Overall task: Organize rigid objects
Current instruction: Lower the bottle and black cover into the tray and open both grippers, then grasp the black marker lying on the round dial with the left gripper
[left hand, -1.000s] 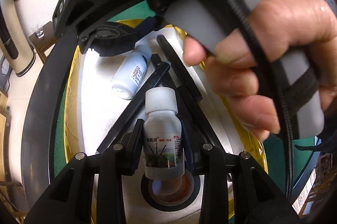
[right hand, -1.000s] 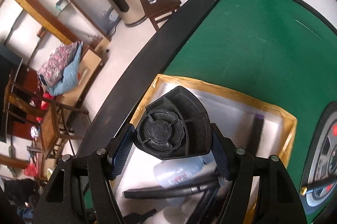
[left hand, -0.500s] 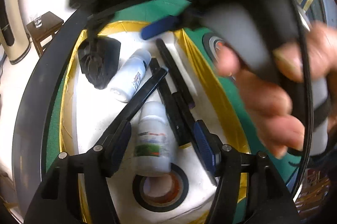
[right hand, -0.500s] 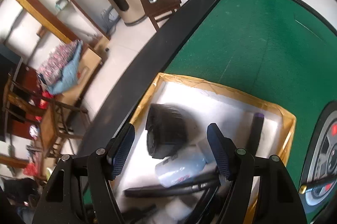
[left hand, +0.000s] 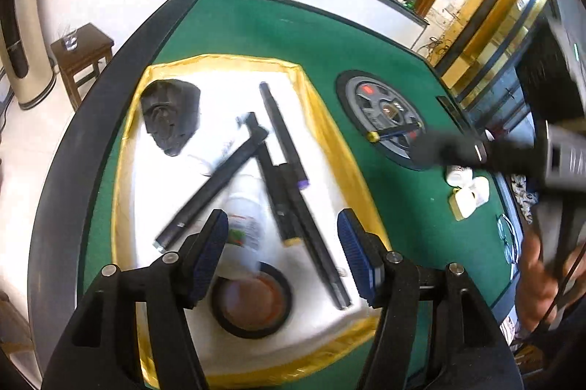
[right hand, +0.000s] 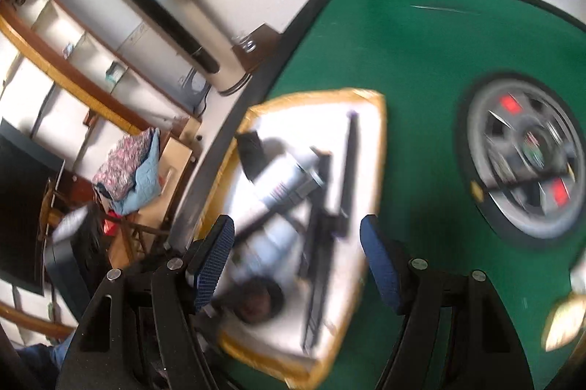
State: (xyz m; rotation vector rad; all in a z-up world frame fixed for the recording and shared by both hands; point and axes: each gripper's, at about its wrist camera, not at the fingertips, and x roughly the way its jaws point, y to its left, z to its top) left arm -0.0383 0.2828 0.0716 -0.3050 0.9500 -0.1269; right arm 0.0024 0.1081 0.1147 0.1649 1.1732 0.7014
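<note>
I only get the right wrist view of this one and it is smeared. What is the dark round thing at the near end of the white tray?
Observer: A black tape roll with an orange-brown core, lying flat inside the gold-rimmed white tray.
Operator: My view doesn't show the other hand. Is it carrying anything?
Observer: No. The left hand-held gripper is above the tray with its jaws open and the pads pressing on nothing.
Operator: And the pale blob at my right edge?
Observer: A cluster of small white plastic items sitting on the green felt table, outside the tray.
</note>
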